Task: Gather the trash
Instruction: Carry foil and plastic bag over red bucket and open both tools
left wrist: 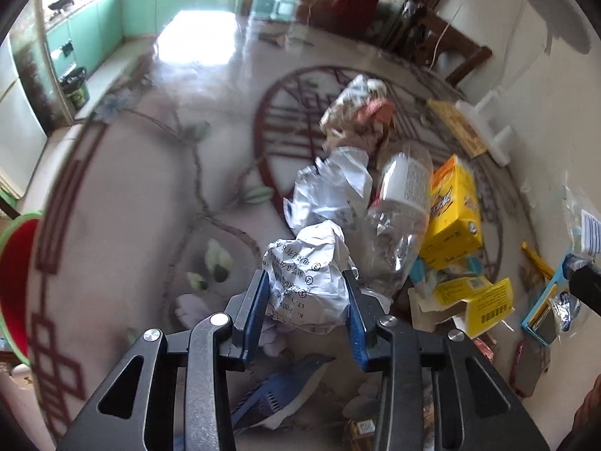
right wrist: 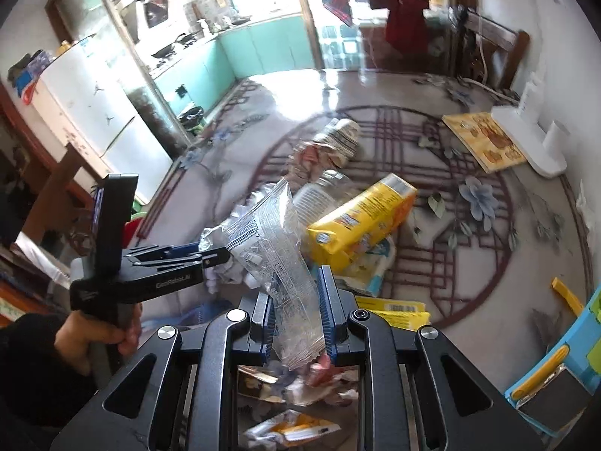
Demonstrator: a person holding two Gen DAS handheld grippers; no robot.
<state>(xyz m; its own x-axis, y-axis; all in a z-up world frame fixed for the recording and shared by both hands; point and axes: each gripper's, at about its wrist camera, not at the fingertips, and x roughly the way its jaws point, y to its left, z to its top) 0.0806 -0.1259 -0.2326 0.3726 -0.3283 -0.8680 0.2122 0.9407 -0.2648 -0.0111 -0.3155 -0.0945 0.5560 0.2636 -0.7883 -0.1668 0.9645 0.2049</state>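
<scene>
Left gripper [left wrist: 308, 293]: blue pads pressed on both flanks of a crumpled paper ball [left wrist: 308, 278] with printed text; the ball sits squarely between the fingers, bulging above the tips, clenched. No earlier view is given for comparison.

Right gripper [right wrist: 295, 323]: jaws clamped on a clear plastic wrapper [right wrist: 278, 248], which runs up between the blue pads and leans to the left above them; its lower end hangs below the pads.

Left hand [right wrist: 101, 334]: seen from the right wrist view, wrapped around the black handle of its tool, dark sleeve at the wrist.

Trash pile on the patterned floor [left wrist: 124, 195], ahead of both tools:
- second crumpled white paper [left wrist: 330, 191], just beyond the held ball;
- clear plastic bottle [left wrist: 398, 218] with white label, lying on its side beside that paper;
- yellow carton [left wrist: 454, 210], touching the bottle's right side;
- flattened yellow box [left wrist: 473, 297], near the carton;
- printed bag [left wrist: 357, 109] with pink contents, farthest back.

Red bucket [left wrist: 15, 282] with green rim: far left edge of the left wrist view, well apart from the pile.
</scene>
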